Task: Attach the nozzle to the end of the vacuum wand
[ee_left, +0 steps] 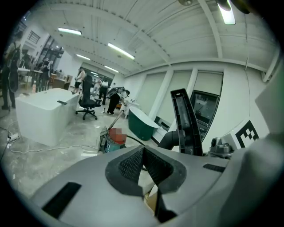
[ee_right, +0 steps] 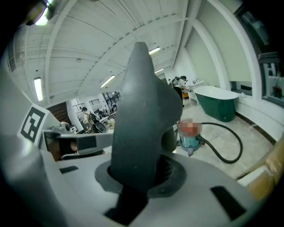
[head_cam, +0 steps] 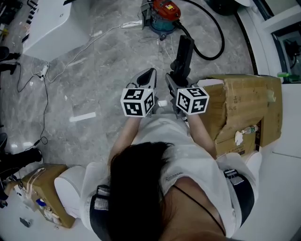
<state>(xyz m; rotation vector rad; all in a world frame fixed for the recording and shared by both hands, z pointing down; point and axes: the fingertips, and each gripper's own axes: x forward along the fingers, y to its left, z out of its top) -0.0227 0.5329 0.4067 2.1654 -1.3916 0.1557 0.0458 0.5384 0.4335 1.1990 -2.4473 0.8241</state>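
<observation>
Your right gripper (head_cam: pixel 176 77) is clamped on the nozzle (head_cam: pixel 183 52), a dark, long piece. Its long axis runs up the frame from the jaws, toward the vacuum canister (head_cam: pixel 162 12) at the top centre. Your left gripper (head_cam: pixel 148 75) sits just left of the nozzle, jaws pressed together with nothing between them, so that is your free hand for the wand.

The coming move likely turns on finding the wand's end. The head view shows only the canister and its black hose (head_cam: pixel 218 42), which loops right and runs off the top edge. The left gripper view adds a thin pale rod (ee_left: pixel 114 120) leaning at the canister; it may be the wand, but I cannot tell. That view also shows the nozzle's ribbed side and grey neck. The right gripper view, filled by the nozzle's back, hides both.
</observation>
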